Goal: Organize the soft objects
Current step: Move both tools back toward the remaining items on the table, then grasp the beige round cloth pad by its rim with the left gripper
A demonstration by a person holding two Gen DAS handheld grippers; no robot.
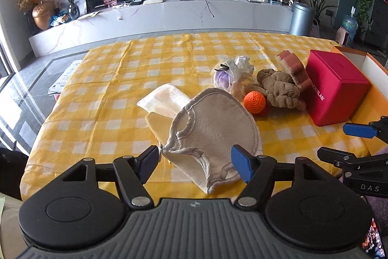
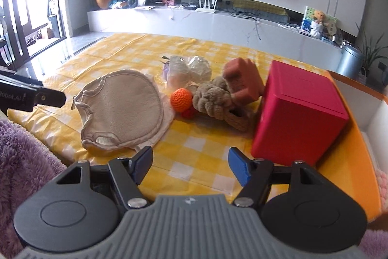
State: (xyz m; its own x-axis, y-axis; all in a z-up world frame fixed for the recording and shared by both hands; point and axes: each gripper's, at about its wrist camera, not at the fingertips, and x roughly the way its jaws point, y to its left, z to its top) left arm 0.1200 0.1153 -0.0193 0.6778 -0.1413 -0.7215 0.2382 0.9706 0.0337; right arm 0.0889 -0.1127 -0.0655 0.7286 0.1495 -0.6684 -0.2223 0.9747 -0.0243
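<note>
A beige padded mitt (image 1: 215, 120) lies on the yellow checked tablecloth (image 1: 109, 89), on top of a white cloth (image 1: 165, 101). My left gripper (image 1: 195, 165) is open, its fingers either side of the mitt's near end, pads not pressing it. Behind the mitt are an orange crochet ball (image 1: 254, 101), a brown knotted plush (image 1: 278, 86), a reddish sponge (image 1: 293, 67) and a plastic-wrapped bundle (image 1: 230, 72). My right gripper (image 2: 190, 165) is open over bare cloth, in front of the ball (image 2: 180, 100) and beside the mitt (image 2: 126, 108). It also shows at the right of the left wrist view (image 1: 342, 142).
A red box (image 2: 298, 113) stands right of the plush (image 2: 213, 98). An orange-walled open box (image 2: 351, 137) sits at the table's right edge. A purple fleece sleeve (image 2: 21, 162) is at the near left. Beyond the table are the floor and a TV bench.
</note>
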